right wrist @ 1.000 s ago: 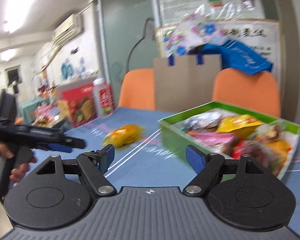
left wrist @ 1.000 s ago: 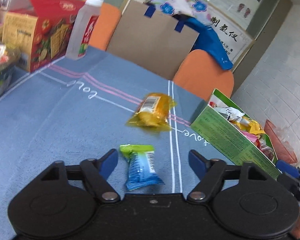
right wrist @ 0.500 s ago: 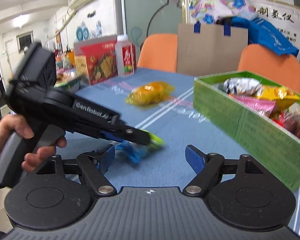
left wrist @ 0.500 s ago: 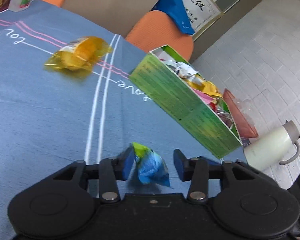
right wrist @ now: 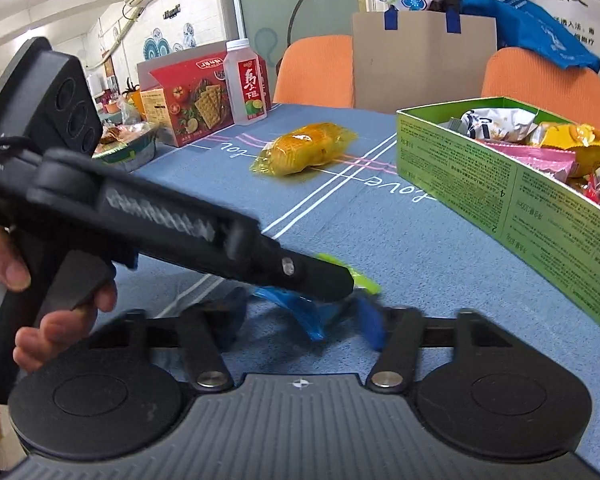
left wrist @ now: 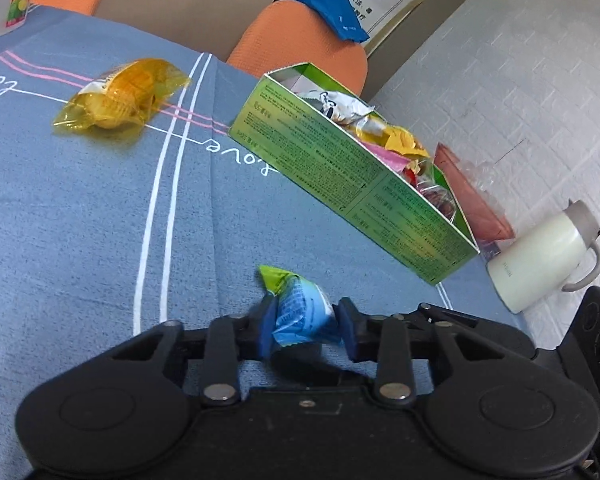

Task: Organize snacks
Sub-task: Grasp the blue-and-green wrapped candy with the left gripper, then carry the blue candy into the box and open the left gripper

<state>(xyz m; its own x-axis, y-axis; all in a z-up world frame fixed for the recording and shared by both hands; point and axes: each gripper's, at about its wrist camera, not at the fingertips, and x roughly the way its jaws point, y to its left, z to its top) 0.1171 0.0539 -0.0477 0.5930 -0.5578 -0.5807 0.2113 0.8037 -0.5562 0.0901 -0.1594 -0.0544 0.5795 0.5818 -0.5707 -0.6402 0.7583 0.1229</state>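
— What had your left tongs (left wrist: 305, 328) got hold of?

— I had them clenched on the small blue sweet (left wrist: 300, 314), pads pinching its middle so the green twisted end stuck out ahead, lifted just clear of the bench (left wrist: 80, 208).

— And the right tongs (right wrist: 306, 326)?

— Released, nothing between them — I held them low behind the left ones, out of the way. From that side the sweet (right wrist: 300, 308) showed only as a blue blur under the left tongs.

— Where was it meant to go?

— Into the green box (left wrist: 352, 160), I judged; it sat near, ahead and to my right, open-topped and already heaped with packets. I gripped the sweet across its body so it could drop straight in over the near wall.

— Anything left over?

— The yellow cake packet (left wrist: 120, 98) lay alone on the bench, well apart from the box — not yet put away.
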